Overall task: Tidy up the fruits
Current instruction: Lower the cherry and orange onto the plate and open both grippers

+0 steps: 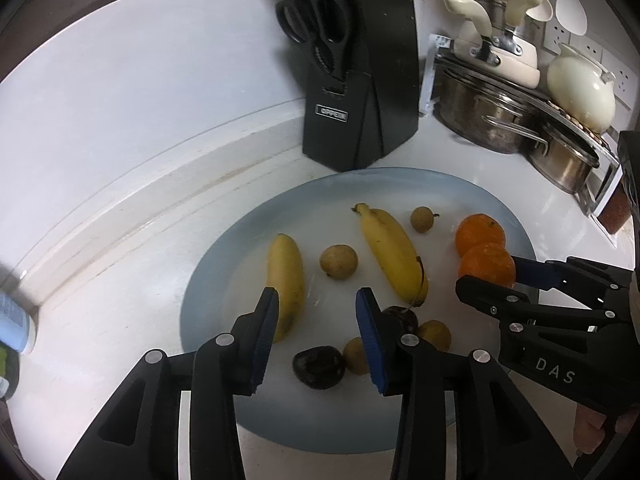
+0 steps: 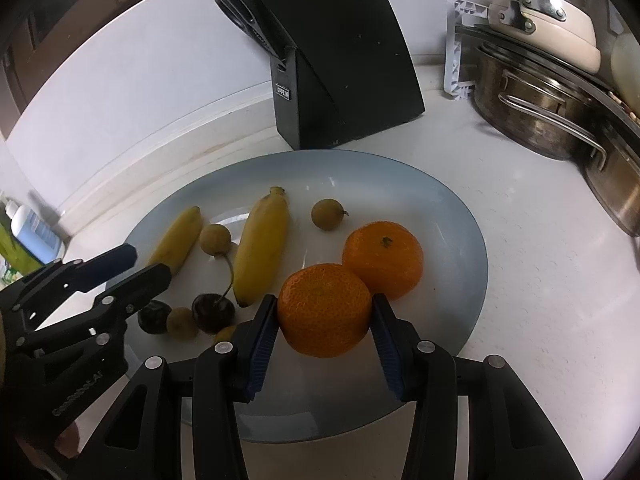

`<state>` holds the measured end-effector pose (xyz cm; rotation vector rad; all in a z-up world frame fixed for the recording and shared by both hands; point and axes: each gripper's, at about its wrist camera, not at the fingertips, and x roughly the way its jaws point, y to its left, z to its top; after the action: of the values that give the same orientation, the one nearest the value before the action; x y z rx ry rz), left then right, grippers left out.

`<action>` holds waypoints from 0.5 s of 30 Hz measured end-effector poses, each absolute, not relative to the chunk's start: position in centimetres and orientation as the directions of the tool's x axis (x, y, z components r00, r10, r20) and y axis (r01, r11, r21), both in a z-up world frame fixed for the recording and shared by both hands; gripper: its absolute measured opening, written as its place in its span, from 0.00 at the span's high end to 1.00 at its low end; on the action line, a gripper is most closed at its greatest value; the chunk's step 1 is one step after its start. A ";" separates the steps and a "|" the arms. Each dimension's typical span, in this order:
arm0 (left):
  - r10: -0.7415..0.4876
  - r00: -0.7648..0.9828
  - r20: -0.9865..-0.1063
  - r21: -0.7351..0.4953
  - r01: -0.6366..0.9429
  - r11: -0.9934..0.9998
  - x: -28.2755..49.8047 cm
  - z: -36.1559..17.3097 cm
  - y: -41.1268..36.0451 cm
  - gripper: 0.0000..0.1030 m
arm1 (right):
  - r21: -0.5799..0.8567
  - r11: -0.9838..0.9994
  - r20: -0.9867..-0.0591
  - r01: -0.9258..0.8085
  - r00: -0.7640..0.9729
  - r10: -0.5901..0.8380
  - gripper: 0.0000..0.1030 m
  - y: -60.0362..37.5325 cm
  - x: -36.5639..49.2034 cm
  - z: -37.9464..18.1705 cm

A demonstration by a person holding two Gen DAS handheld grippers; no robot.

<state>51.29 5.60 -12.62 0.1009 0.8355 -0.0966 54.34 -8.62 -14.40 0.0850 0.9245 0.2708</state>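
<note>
Countertop plate point(image 2: 460, 208), fruit half-hidden behind tongs point(image 1: 316, 304)

the left gripper point(image 1: 316, 300) hovers low with its jaws spread wide and nothing between them. the right gripper point(image 2: 325, 312) reaches in from the right, its blue pads point(image 2: 264, 340) pressed against both sides of an orange point(image 2: 324, 308).

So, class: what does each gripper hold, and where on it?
Right gripper pinches the nearer orange across its sides. Left gripper is open, holding nothing.
</note>
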 end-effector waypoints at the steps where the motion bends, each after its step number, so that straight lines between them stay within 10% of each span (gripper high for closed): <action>1: -0.043 0.668 -0.743 0.050 0.119 0.992 51.2 -12.6 5.7 0.61 | 0.185 0.964 -0.778 -0.193 0.570 0.264 0.53 -8.5 54.4 -14.4; 15: 0.014 0.714 -0.700 0.062 0.041 0.997 49.2 -10.8 6.8 0.48 | 0.143 0.970 -0.745 -0.195 0.624 0.235 0.42 -8.3 52.7 -12.9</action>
<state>49.22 6.80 -10.77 0.0754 0.7759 -0.0151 52.75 -8.27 -12.93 0.0499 0.8625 0.2465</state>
